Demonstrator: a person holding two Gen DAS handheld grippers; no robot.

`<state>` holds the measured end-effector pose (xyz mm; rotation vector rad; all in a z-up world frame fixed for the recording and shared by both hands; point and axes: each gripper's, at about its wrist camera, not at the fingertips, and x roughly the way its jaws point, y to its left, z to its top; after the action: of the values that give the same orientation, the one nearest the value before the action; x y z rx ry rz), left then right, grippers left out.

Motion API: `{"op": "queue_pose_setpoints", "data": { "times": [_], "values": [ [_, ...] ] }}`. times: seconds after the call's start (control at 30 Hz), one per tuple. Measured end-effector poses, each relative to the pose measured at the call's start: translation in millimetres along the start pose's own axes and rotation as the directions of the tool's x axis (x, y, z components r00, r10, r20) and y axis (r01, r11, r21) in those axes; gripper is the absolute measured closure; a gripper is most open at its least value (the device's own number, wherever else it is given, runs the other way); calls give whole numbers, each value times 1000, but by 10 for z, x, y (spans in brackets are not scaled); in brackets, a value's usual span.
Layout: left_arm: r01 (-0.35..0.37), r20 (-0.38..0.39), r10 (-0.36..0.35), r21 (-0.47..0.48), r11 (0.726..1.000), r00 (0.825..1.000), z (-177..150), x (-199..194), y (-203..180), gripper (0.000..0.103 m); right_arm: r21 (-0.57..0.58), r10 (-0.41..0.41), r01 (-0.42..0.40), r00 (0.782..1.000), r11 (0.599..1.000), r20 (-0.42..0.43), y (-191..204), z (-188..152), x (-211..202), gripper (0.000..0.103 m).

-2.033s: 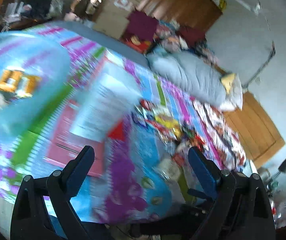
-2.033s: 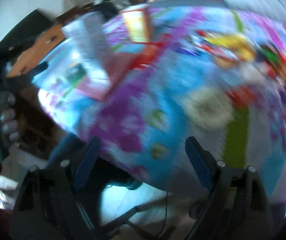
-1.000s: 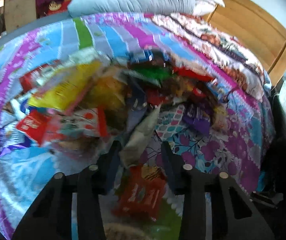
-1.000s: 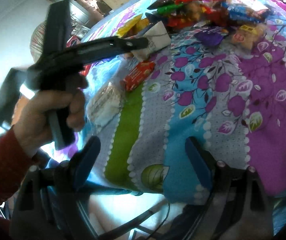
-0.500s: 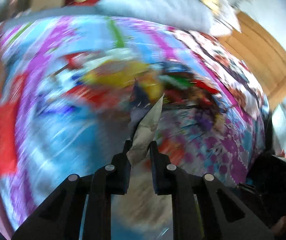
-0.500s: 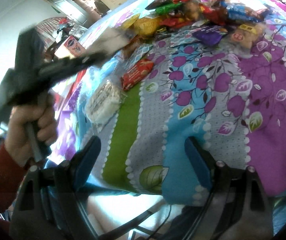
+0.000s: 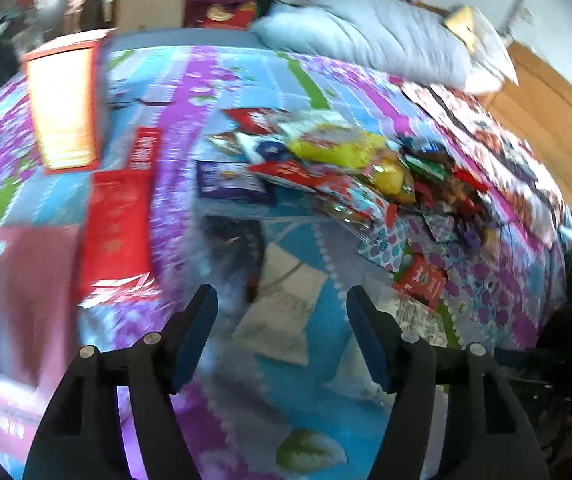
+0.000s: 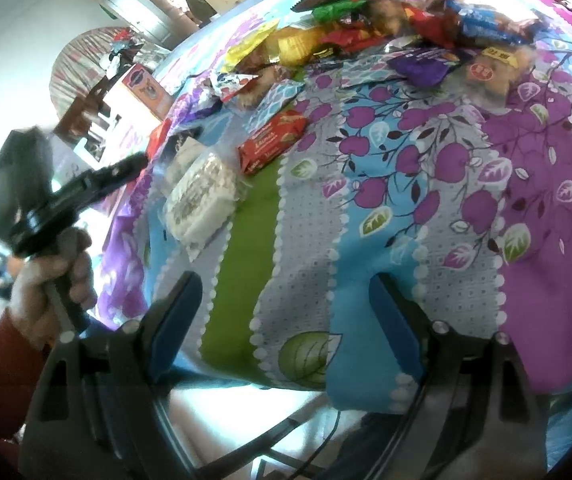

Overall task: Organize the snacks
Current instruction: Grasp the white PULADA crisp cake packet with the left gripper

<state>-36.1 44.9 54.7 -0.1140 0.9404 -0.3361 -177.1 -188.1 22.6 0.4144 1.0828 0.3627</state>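
A heap of bright snack packets (image 7: pixel 345 168) lies on the patterned bedspread (image 7: pixel 317 400); the right wrist view shows the same heap (image 8: pixel 365 12) at the far side. My left gripper (image 7: pixel 282 320) hovers over the bed with its jaws opening. A pale packet (image 7: pixel 278 312) lies on the cover between them, untouched by the pads. In the right wrist view the left gripper (image 8: pixel 134 162) is held by a hand (image 8: pixel 54 264) at the left. My right gripper (image 8: pixel 286 320) stands open over the bed's near edge, with nothing in it.
A red biscuit packet (image 8: pixel 272 140) and a clear packet of white snacks (image 8: pixel 202 200) lie apart from the heap. An orange box (image 7: pixel 62 108) and a red box (image 7: pixel 118 224) sit at the left. A grey pillow (image 7: pixel 365 40) lies at the far end.
My left gripper closed on the pale packet at the heap, carried it left, then opened and dropped it on the cover. The right gripper has kept still.
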Motion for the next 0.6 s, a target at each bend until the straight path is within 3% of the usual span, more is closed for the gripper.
{"op": "queue_pose_setpoints", "data": {
  "times": [0.03,0.1,0.2,0.33,0.6],
  "values": [
    [4,-25,-4,18,1000,1000,17,75,-16,37,1,-1,1,1000,1000,1,1,1,-5,17],
    [10,-67,-6,60,998,998,26,217,-81,50,6,-2,2,1000,1000,2,-4,4,4,17],
    [-38,-100,47,90,995,994,3,345,-120,52,5,-3,3,1000,1000,-2,-7,14,21,17],
    [-31,-109,41,88,996,993,-78,369,-201,61,5,3,-3,1000,1000,-3,-18,16,11,16],
    [-44,-116,55,95,995,992,-58,450,-248,60,5,-2,2,1000,1000,5,-25,16,-42,17]
  ]
}}
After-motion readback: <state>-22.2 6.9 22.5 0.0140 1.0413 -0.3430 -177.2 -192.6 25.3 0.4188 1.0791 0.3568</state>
